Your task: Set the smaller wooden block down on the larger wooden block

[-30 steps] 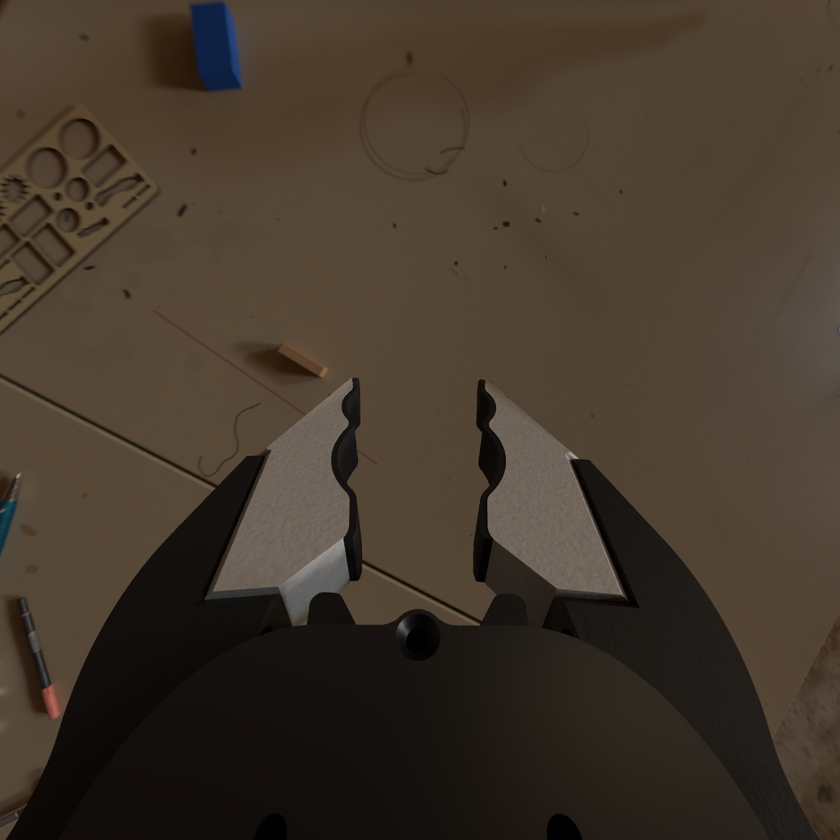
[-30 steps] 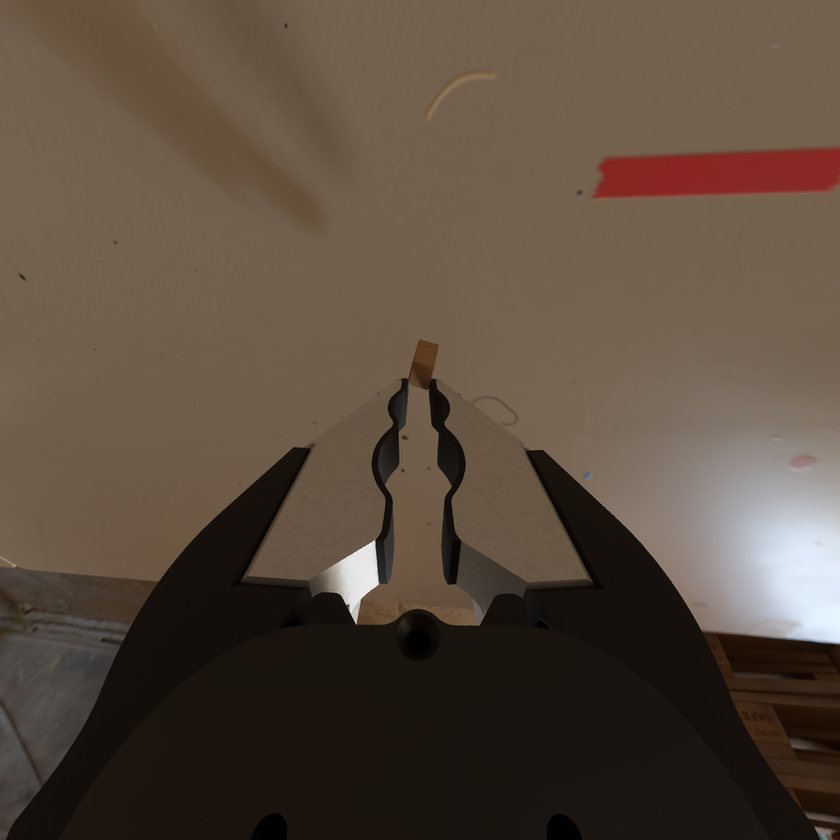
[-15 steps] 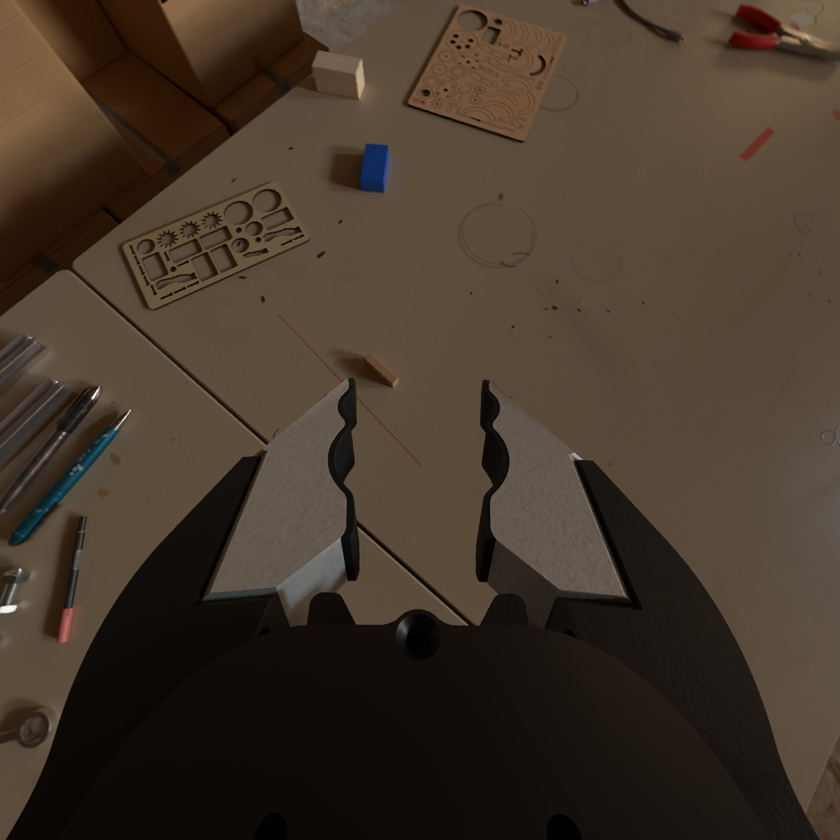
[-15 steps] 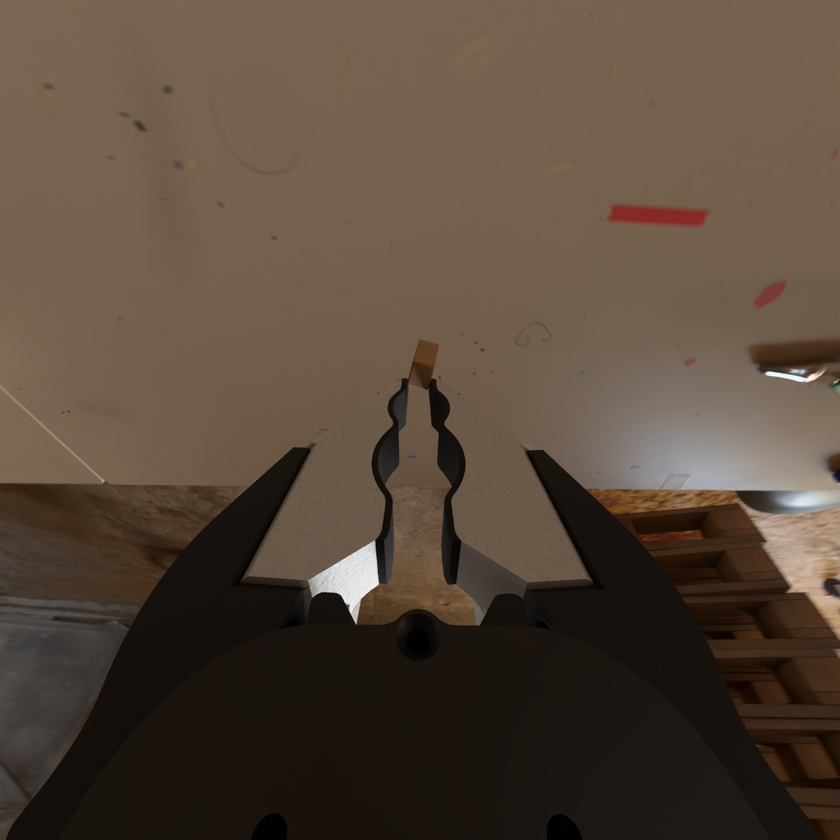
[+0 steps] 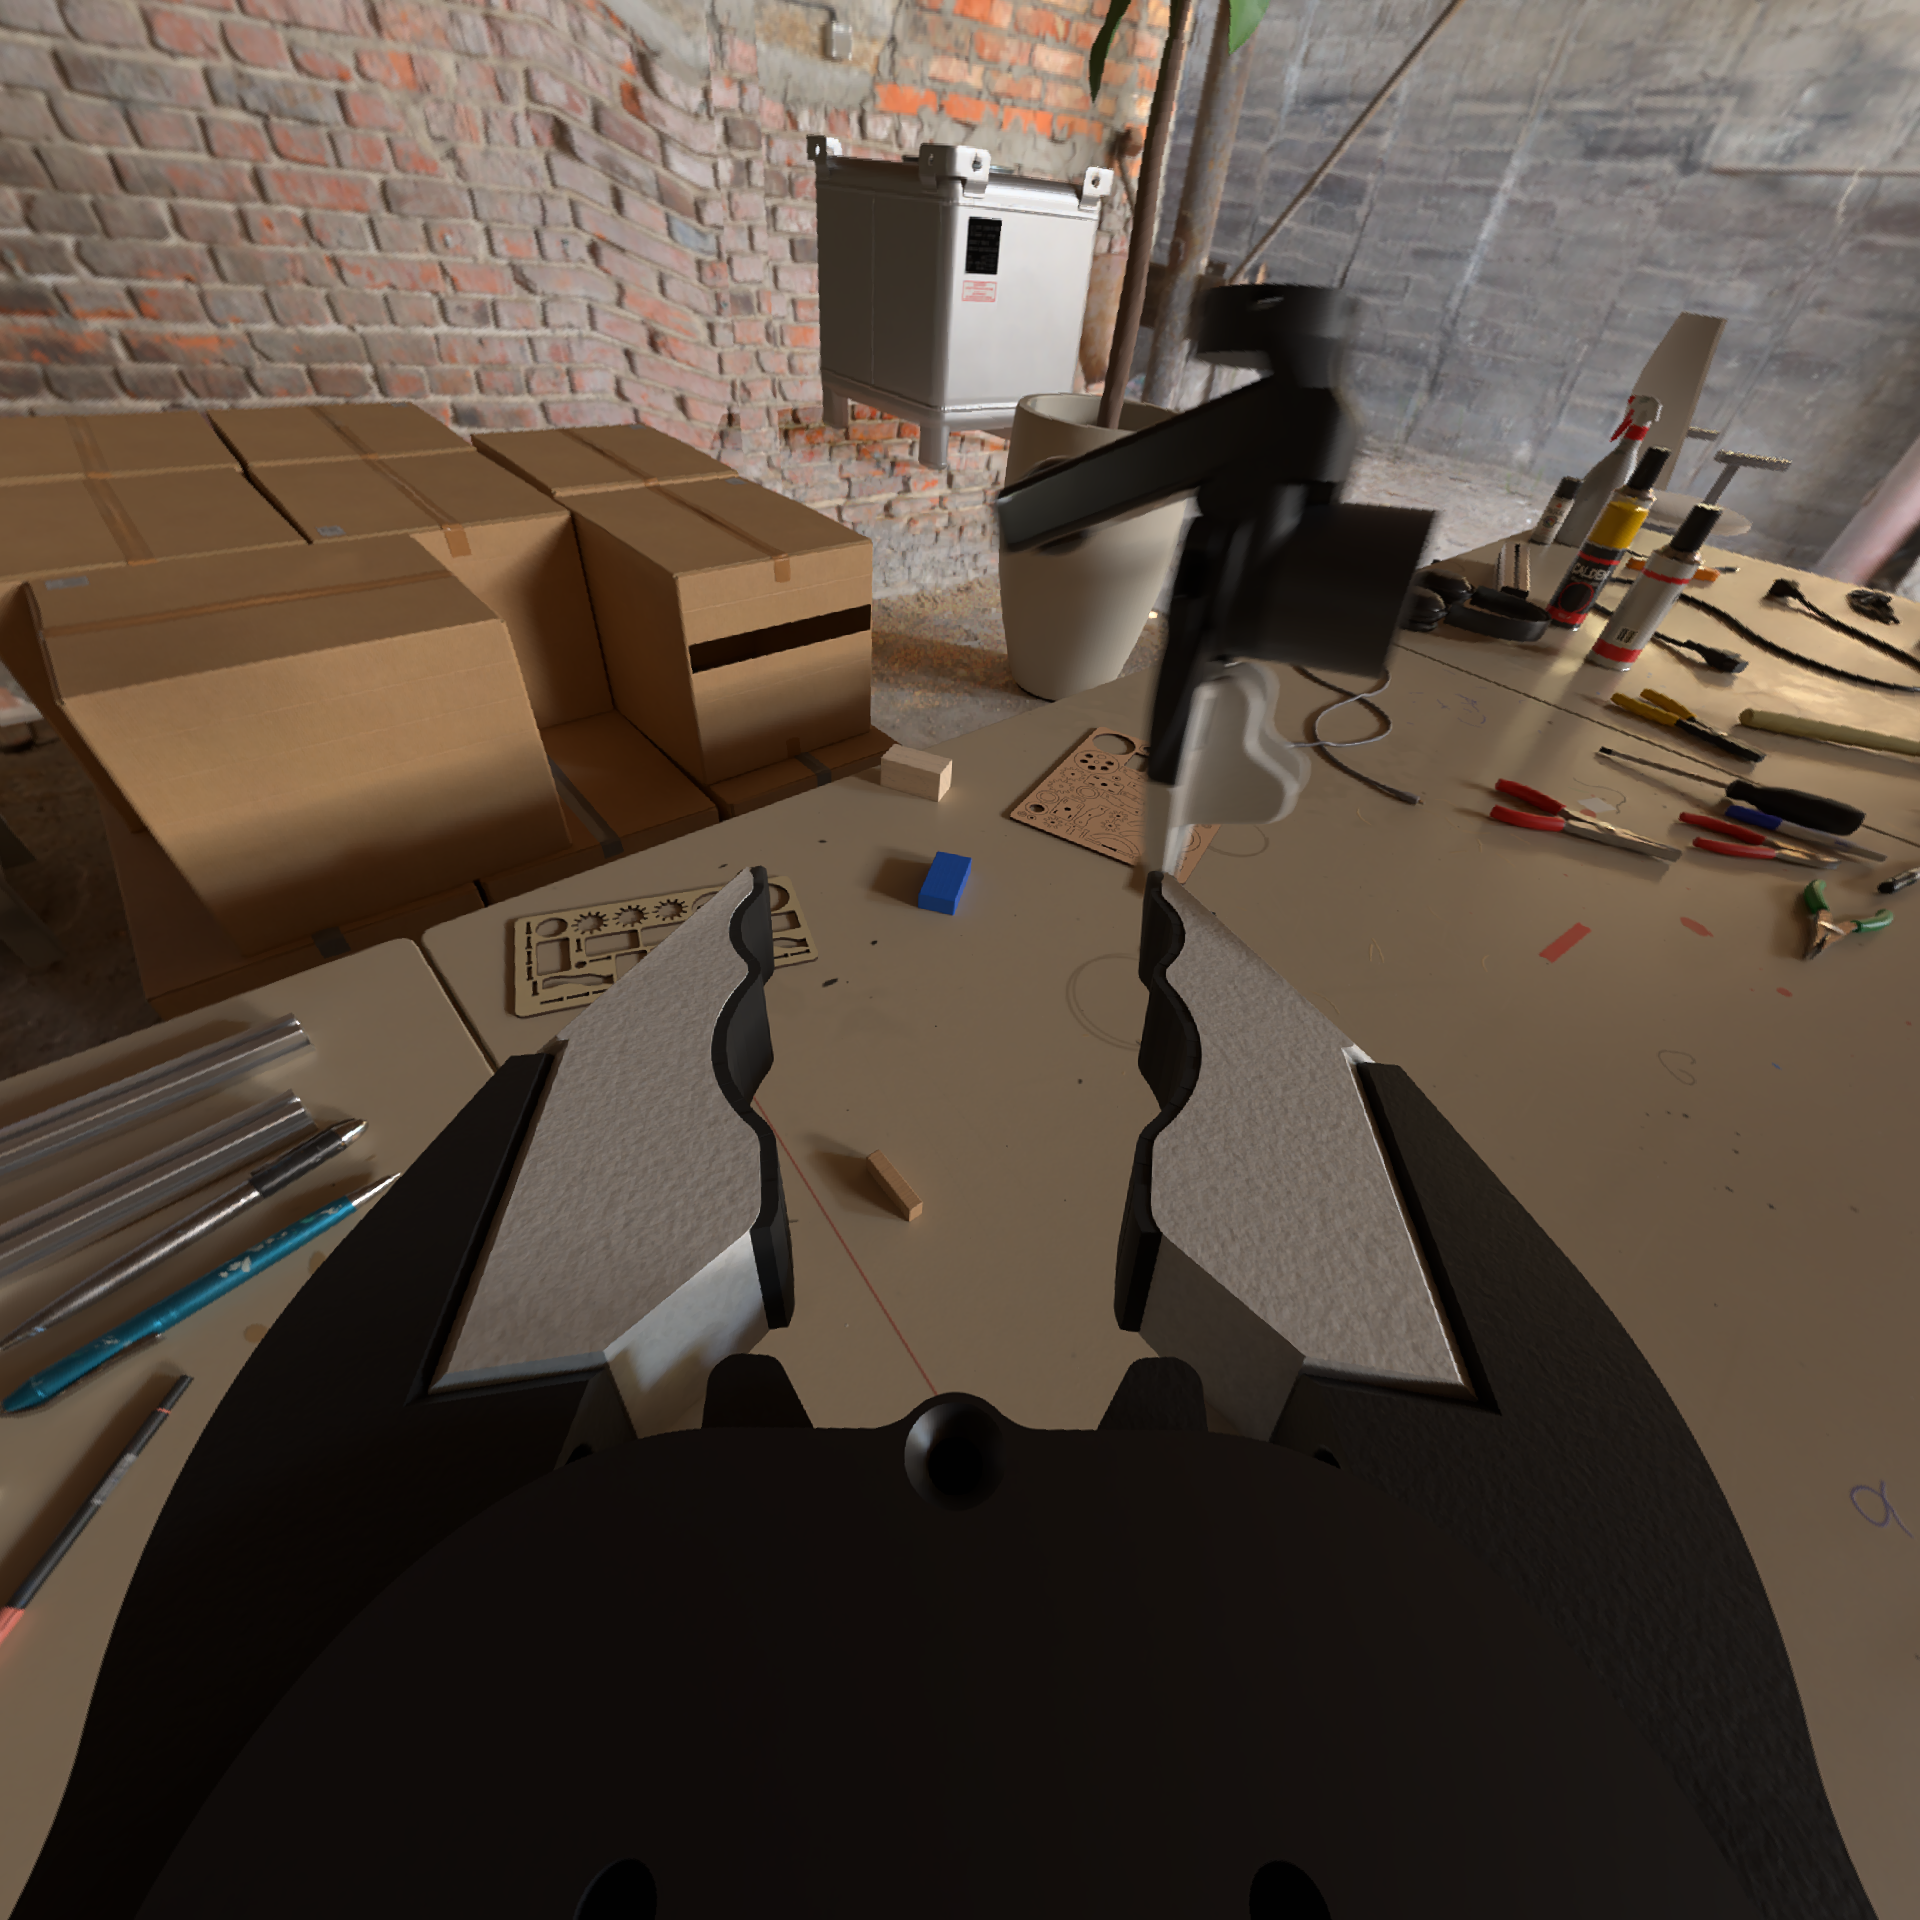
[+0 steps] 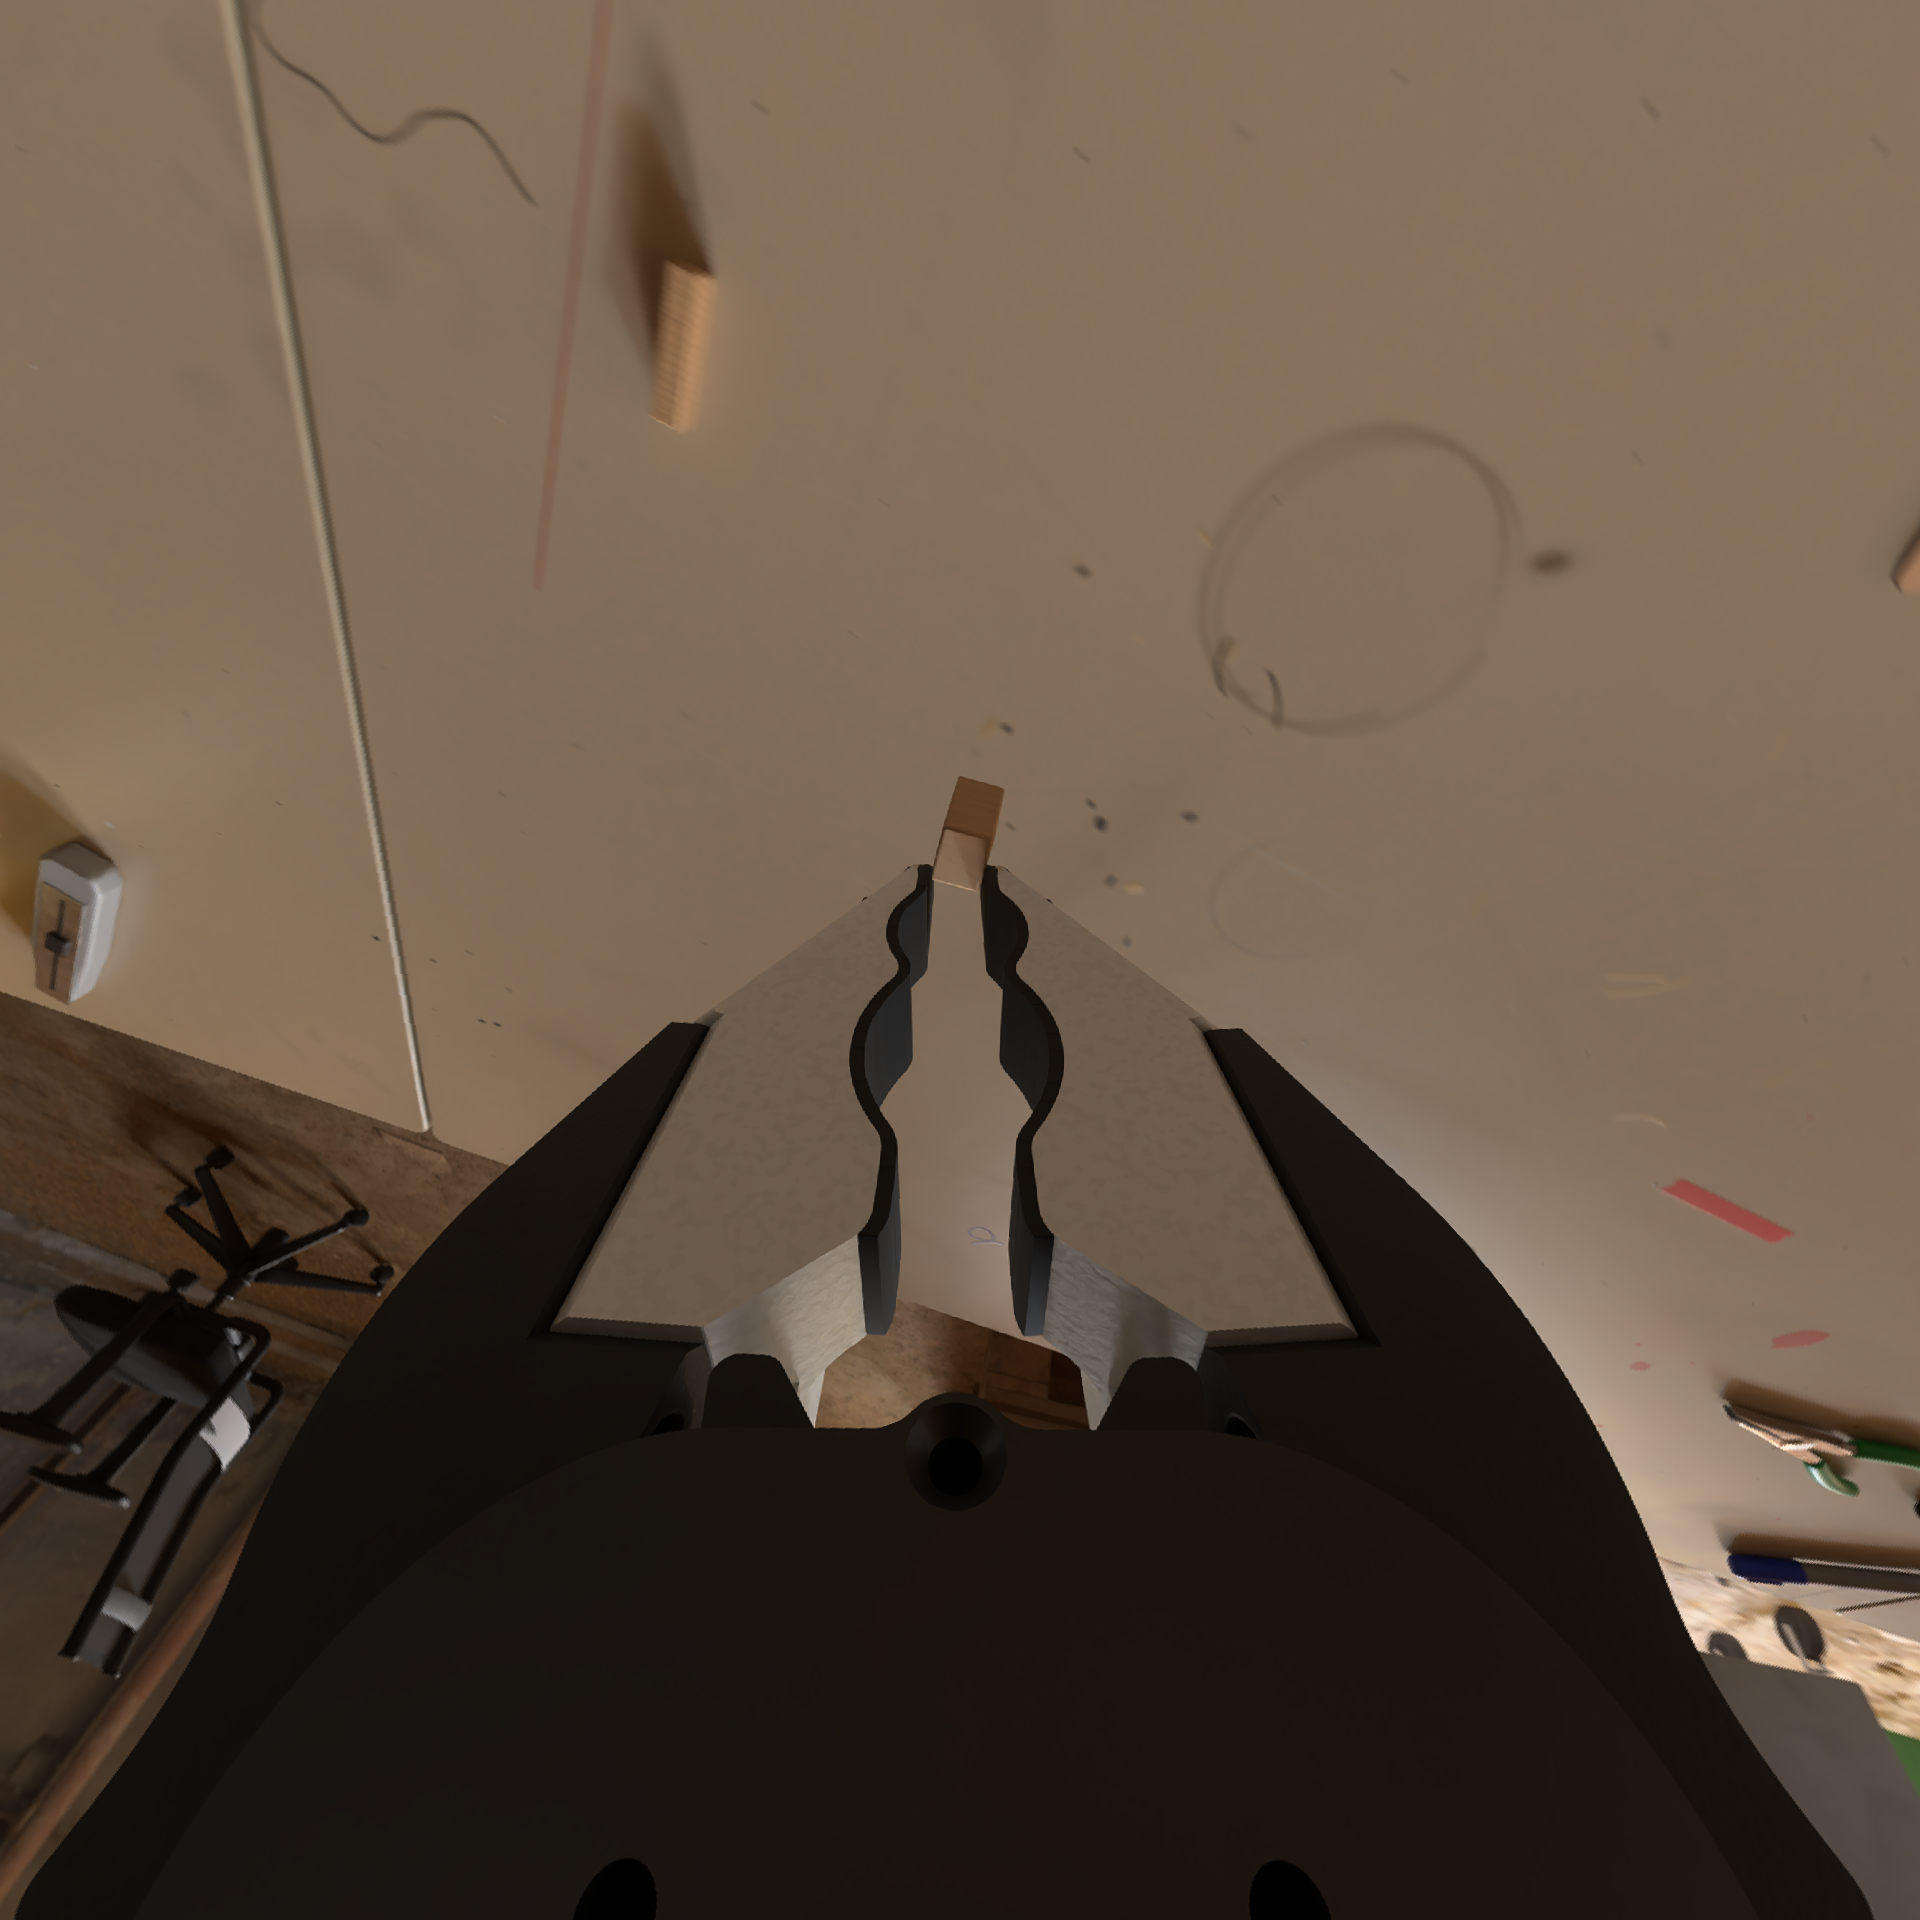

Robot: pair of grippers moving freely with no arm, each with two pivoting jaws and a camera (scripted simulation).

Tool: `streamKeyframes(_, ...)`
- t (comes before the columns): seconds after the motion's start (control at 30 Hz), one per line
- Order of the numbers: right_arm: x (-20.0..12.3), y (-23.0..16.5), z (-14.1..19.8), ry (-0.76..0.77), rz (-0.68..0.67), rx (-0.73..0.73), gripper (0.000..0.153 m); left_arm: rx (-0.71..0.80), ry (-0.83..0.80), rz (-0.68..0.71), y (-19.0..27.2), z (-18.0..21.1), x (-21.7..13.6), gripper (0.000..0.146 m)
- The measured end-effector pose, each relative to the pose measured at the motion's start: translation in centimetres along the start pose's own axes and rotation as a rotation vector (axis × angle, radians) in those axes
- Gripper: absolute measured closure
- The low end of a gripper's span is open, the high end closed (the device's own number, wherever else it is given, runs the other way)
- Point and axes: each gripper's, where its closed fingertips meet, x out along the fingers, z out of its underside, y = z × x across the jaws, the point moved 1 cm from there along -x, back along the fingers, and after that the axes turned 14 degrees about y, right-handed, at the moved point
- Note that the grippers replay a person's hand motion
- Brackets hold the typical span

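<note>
My right gripper (image 6: 956, 878) is shut on a small tan wooden block (image 6: 968, 831) that sticks out past its fingertips, held above the table. In the left wrist view the right gripper (image 5: 1169, 847) hangs blurred, pointing down over the far table; the block it holds is hidden there. A thin wooden block (image 5: 896, 1184) lies flat on the table, in line with my open, empty left gripper (image 5: 954, 904); it also shows blurred in the right wrist view (image 6: 681, 353). A chunkier pale wooden block (image 5: 916, 774) sits at the table's far edge.
A blue block (image 5: 945, 883), a cut-out stencil (image 5: 582, 951) and a wooden sheet (image 5: 1091, 800) lie on the far table. Pens (image 5: 197, 1299) and metal rods (image 5: 145, 1091) lie left, pliers (image 5: 1579, 826) and bottles (image 5: 1631, 592) right. Cardboard boxes (image 5: 312, 727) stand beyond the edge.
The left wrist view has tilted up from the tabletop to show the room and the right gripper. The right gripper has carried its block across the table, and the thin block is now in its view.
</note>
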Motion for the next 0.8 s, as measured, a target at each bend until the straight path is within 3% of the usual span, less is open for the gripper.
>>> streamKeyframes(0.23,4.7,-8.6,-5.3,-0.025,-0.086,-0.056,0.144,0.043,-0.040,0.027,0.9,0.3,-0.5,0.074)
streamKeyframes(0.37,8.0,-11.3,-6.6,-0.024,-0.120,-0.018,0.144,0.039,-0.077,0.044,1.0,0.9,-0.4,0.071)
streamKeyframes(0.53,12.6,-12.1,-6.6,-0.030,-0.134,0.099,0.144,0.026,-0.119,0.058,0.8,1.6,-0.3,0.067)
streamKeyframes(0.8,17.5,-9.4,-4.6,-0.025,-0.043,0.241,0.144,0.023,-0.180,0.071,0.8,2.7,0.0,0.066)
